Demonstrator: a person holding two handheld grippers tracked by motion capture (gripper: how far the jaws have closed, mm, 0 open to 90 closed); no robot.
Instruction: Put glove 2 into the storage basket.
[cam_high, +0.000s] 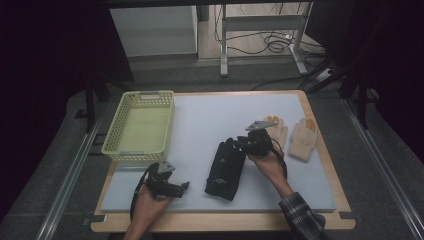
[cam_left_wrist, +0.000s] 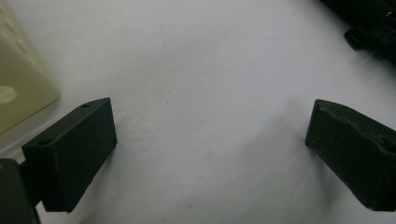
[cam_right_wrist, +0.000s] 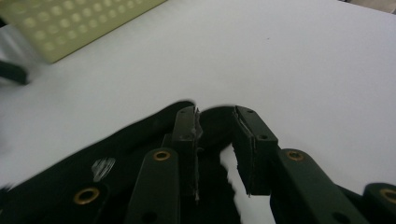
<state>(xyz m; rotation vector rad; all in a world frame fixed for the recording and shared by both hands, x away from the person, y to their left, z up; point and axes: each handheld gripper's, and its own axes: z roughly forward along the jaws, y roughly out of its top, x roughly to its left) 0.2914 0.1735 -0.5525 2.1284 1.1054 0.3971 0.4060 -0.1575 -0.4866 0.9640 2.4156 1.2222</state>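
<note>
Black glove (cam_high: 226, 169) flat on white mat (cam_high: 210, 125), right of yellow basket (cam_high: 140, 127). My right gripper (cam_high: 239, 143) over glove's far fingertip end; jaws part-open, glove fingertip (cam_right_wrist: 215, 122) between pads, pads not pressing. My left gripper (cam_high: 184, 186) left of glove, near basket's front; jaws wide apart, holding nothing. Tan gloves (cam_high: 292, 136) right of black glove.

Black glove (cam_right_wrist: 116, 172) cut off by frame bottom; basket (cam_right_wrist: 70, 23) blurred
</note>
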